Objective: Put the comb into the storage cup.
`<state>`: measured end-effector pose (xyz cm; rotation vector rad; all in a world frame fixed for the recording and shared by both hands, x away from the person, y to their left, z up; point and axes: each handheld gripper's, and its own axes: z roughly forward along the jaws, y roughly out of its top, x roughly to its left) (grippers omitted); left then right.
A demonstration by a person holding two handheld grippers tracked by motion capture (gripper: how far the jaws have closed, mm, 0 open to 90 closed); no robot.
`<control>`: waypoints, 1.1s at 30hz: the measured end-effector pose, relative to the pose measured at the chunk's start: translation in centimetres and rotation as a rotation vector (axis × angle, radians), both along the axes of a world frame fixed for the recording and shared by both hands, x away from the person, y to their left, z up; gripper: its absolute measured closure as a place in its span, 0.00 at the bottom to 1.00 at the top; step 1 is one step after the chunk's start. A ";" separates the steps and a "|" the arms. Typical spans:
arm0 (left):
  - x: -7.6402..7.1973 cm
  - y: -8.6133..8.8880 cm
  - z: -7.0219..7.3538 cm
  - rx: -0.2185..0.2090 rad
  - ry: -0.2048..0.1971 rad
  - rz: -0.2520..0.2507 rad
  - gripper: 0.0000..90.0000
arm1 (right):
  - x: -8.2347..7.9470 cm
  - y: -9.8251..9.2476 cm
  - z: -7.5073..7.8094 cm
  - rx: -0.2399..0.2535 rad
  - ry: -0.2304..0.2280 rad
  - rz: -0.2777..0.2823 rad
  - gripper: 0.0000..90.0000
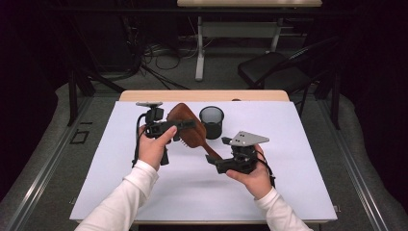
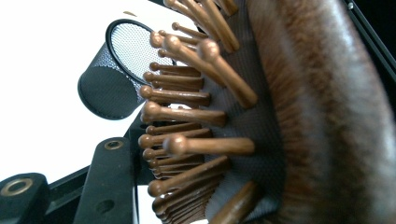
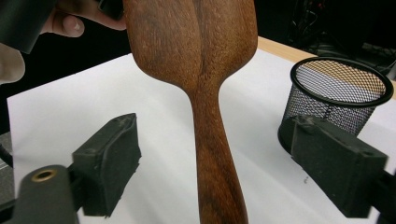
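Observation:
A brown wooden hairbrush (image 1: 194, 136) hangs tilted above the white table cover (image 1: 144, 192), its head up and to the left, its handle down and to the right. My left gripper (image 1: 187, 124) is shut on the brush head; in the left gripper view the bristles (image 2: 187, 116) and dark cushion stand right against one black finger (image 2: 109, 182). My right gripper (image 3: 215, 135) is open with the brush handle (image 3: 215, 154) between its pads, and a gap shows on each side. In the high view the right gripper (image 1: 214, 161) sits at the handle's end.
A black mesh cup (image 1: 211, 120) stands upright just behind the brush, to its right; it also appears as the mesh cup (image 3: 338, 93) beyond my right jaw. A dark chair (image 1: 274, 67) and a second table's legs (image 1: 199, 48) stand beyond the table's far edge.

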<state>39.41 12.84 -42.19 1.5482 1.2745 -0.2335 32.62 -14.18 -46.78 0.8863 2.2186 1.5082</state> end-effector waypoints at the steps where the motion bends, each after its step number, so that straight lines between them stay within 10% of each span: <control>1: 0.0 0.0 0.1 0.004 -0.003 -0.001 0.53 | 0.0 -0.1 0.1 -0.001 0.002 -0.003 0.15; 8: 0.3 0.0 0.7 0.011 -0.016 0.015 0.53 | 0.1 -0.1 0.2 -0.013 0.032 -0.012 0.00; 33: 2.0 -0.1 2.2 0.048 -0.014 0.054 0.52 | 0.0 -1.0 0.6 -0.023 0.025 -0.045 0.00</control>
